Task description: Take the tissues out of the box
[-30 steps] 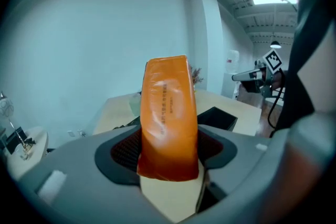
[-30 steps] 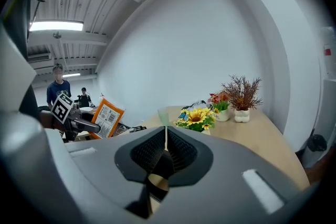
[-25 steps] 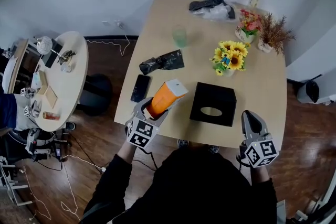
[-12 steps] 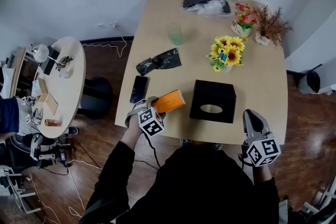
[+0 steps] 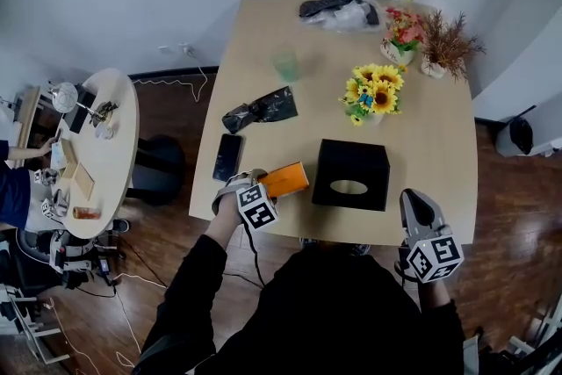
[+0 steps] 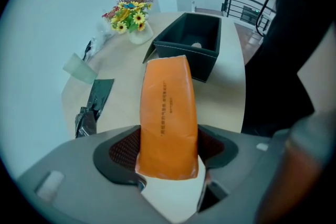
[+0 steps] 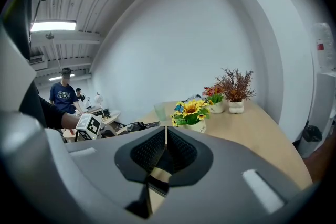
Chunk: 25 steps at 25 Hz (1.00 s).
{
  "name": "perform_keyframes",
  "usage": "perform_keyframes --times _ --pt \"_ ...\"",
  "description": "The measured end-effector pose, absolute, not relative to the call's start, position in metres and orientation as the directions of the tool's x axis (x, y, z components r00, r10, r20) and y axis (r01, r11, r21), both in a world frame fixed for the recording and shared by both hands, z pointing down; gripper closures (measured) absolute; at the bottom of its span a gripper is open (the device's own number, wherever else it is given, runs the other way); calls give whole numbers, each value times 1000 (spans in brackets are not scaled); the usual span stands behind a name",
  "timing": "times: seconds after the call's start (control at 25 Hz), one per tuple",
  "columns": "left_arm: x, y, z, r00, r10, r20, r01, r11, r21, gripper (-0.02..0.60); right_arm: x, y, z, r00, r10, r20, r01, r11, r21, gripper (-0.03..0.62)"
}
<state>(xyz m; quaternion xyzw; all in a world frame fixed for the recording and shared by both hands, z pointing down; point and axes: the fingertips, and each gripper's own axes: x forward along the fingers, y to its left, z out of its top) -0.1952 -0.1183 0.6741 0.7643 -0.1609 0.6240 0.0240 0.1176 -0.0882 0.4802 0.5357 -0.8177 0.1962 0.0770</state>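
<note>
Tissue pack (image 6: pixel 167 113), orange: on counter (image 5: pixel 439 145) at near edge, just left of black box (image 5: pixel 351 174). Between left gripper (image 6: pixel 169 148) fingers (image 6: pixel 123 148), just been opening, pads touching both sides. Right gripper (image 7: pixel 165 150) at near right: fingers pressed together, empty. Risk: likely slip off near edge if dragged by clinging pads on withdrawal.

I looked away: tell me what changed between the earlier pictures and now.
The left gripper lowered the orange tissue pack from above the table to its near edge, beside the black box. Its jaws have just been opening, the pack still between them. The right gripper, shut and empty, the box and flowers stayed put.
</note>
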Motion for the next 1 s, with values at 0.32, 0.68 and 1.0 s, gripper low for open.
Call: perform_keyframes --times 0.32,0.68,1.0 --pt "-198 -121 678 173 -232 957 -300 -938 -173 254 121 -92 482 -424 -841 336 -902 359 -239 580" --pt "-179 -131 583 400 -452 797 -578 -800 -164 204 107 -100 481 -461 -821 337 -885 400 -237 580" --pt "-115 -126 446 608 -667 431 -716 -695 -65 212 96 -103 481 -490 -807 330 -870 431 -241 580"
